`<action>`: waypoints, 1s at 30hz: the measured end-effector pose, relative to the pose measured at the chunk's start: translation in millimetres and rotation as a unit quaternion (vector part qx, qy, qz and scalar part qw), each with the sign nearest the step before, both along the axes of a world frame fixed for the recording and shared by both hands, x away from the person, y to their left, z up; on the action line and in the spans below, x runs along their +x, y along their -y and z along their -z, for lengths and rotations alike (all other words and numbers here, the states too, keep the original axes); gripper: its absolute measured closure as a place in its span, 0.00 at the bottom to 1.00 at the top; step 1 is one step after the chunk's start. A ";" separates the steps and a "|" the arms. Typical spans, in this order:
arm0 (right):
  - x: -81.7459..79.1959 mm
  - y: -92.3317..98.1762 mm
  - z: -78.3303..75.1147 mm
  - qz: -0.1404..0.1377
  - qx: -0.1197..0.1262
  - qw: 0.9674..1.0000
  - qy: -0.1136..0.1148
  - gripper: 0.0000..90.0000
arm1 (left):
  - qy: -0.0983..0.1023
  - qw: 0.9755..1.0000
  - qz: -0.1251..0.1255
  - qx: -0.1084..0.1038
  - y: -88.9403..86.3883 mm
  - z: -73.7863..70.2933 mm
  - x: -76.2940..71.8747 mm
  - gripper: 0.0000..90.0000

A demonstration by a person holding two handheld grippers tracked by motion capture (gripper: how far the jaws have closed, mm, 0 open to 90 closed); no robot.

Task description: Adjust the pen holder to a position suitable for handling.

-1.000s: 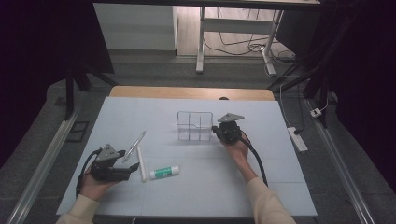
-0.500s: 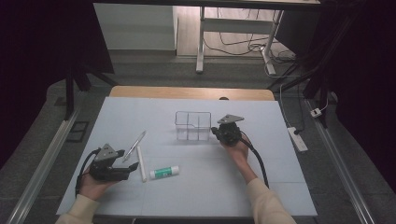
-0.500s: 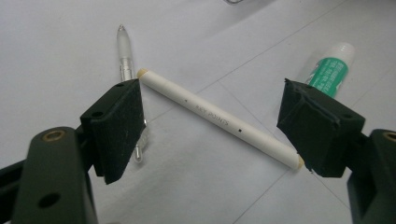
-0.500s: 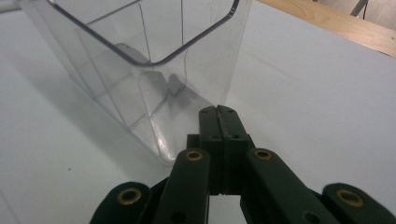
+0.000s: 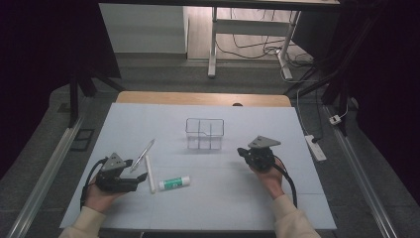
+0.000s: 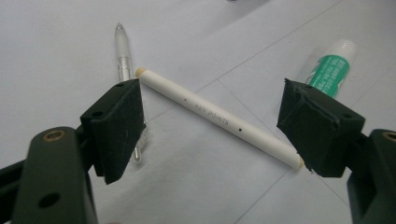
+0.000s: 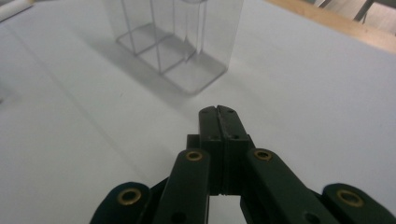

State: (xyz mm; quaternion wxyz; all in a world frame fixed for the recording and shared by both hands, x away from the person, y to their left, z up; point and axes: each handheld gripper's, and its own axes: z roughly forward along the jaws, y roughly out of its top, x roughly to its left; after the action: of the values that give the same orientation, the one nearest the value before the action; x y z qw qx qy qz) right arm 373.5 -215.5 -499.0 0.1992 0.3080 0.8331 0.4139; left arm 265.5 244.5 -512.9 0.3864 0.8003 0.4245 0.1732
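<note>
Two grippers: each one sits in a hand of a person at the near side of the white table (image 5: 208, 208).
Left gripper (image 5: 141, 178): it lies low near the left edge of the table, and its jaws stand wide open with nothing squeezed between them.
Left gripper close up (image 6: 210, 123): the white stick runs across the gap between the two black pads, with its ends near the pads, and I cannot tell if it touches them.
White stick (image 6: 219, 119): it lies flat on the table, with small grey letters printed on it.
See-through pen (image 6: 123, 56): it lies flat just beside the stick, partly behind one black pad.
Glue stick (image 6: 332, 65): it is green and white with a white cap, and it lies flat behind the other pad.
Right gripper (image 7: 218, 112): its jaws are pressed tight together and there is nothing in them.
Right gripper from above (image 5: 242, 151): it sits just to the right of the clear box, not touching it.
Clear box (image 5: 204, 134): it stands upright in the middle of the table, with thin walls making little rooms inside.
</note>
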 end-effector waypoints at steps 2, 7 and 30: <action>-9.7 9.5 2.1 -0.005 -0.002 1.000 -0.001 0.91 | -0.001 1.000 0.000 0.000 -0.1 0.3 0.3 0.25; -25.0 29.7 4.1 -0.002 0.003 1.000 -0.011 0.73 | -0.001 1.000 -0.002 0.000 -0.4 0.1 0.2 0.25; -50.3 67.7 1.5 -0.030 0.023 0.999 0.000 0.56 | -0.016 1.000 -0.022 0.011 -5.3 -2.0 3.8 0.28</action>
State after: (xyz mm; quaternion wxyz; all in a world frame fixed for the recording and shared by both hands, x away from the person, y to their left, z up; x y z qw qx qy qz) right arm 323.1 -283.2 -500.5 0.1799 0.2875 0.8319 0.4392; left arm 269.4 249.8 -510.9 0.3670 0.7979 0.4459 0.1730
